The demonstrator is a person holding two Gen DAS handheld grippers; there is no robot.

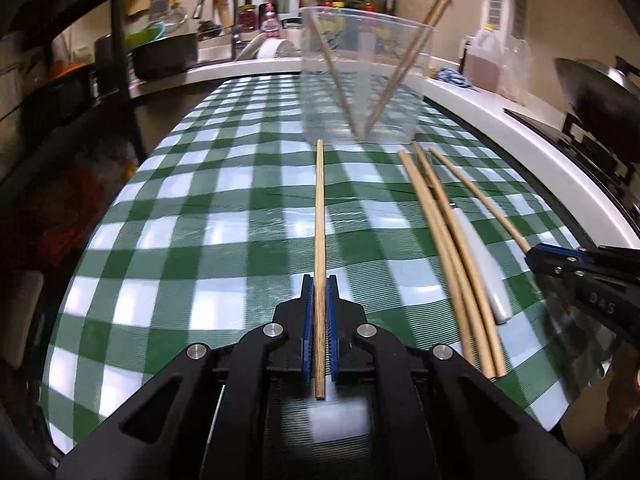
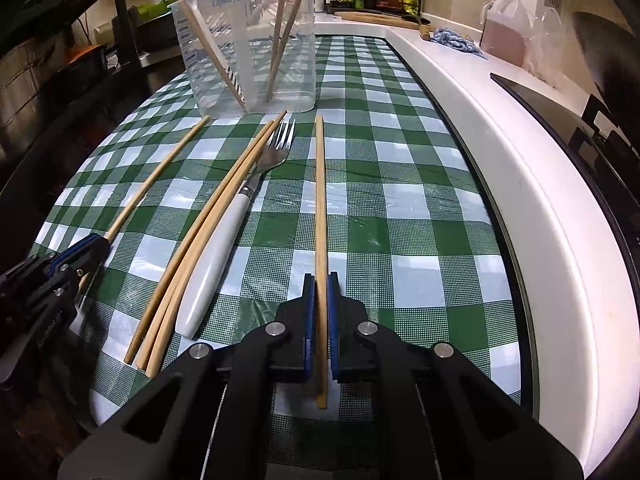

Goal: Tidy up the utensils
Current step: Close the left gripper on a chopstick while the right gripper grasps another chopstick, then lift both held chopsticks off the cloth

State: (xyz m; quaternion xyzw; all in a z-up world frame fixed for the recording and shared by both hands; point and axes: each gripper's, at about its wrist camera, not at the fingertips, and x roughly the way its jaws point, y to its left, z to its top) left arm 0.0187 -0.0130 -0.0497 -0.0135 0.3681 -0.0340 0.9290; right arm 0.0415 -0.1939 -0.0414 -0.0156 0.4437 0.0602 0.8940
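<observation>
My left gripper [image 1: 319, 292] is shut on a wooden chopstick [image 1: 319, 216] that points toward the clear plastic container [image 1: 364, 76]. My right gripper [image 2: 321, 292] is shut on another wooden chopstick [image 2: 320, 200]. Each gripper shows in the other's view, the right gripper [image 1: 536, 254] at the right edge and the left gripper [image 2: 98, 242] at the left edge. Between them on the green checked tablecloth lie three loose chopsticks [image 2: 208, 220] and a white-handled fork [image 2: 236, 224]. The container [image 2: 248, 44] holds several chopsticks and a white spoon.
A white counter edge [image 2: 500, 152] runs along the right of the table. A jug of brown liquid [image 2: 506, 28] and a blue cloth [image 2: 456, 38] sit on it. A dark wok [image 1: 600, 92] is at the far right. A sink with a pot [image 1: 164, 56] lies behind.
</observation>
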